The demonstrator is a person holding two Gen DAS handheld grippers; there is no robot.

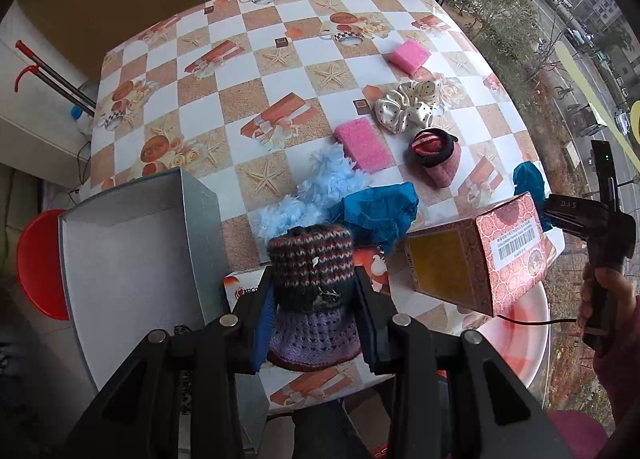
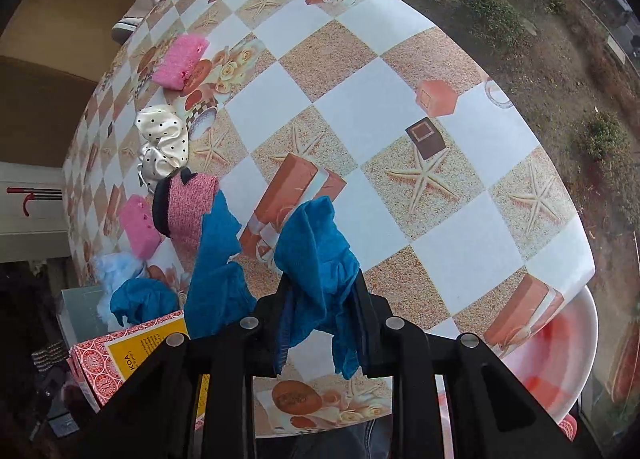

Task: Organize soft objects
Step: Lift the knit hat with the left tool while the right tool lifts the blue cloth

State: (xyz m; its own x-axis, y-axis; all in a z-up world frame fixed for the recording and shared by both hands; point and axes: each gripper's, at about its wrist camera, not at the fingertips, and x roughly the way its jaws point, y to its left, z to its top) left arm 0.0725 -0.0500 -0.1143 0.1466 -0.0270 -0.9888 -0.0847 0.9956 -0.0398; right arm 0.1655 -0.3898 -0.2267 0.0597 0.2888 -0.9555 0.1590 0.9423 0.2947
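Observation:
My left gripper [image 1: 314, 299] is shut on a striped knitted hat [image 1: 310, 263], held just right of an open grey box [image 1: 120, 259] at the table's near left corner. My right gripper [image 2: 322, 311] is shut on a blue cloth [image 2: 316, 255] that trails left over the table; the cloth also shows in the left wrist view [image 1: 376, 211]. Loose on the table lie a fluffy light-blue piece [image 1: 320, 187], two pink sponges [image 1: 362, 145] [image 1: 410, 55], a white dotted scrunchie [image 1: 408, 103] and a pink knitted pouch with a black rim [image 1: 438, 157].
A red patterned carton [image 1: 476, 255] lies on its side near the table's front right edge. The checkered tablecloth [image 1: 260, 71] covers the table. A red stool [image 1: 38, 263] stands left of the box. A white-and-red basin [image 2: 560, 375] sits below the right edge. Window glass is on the right.

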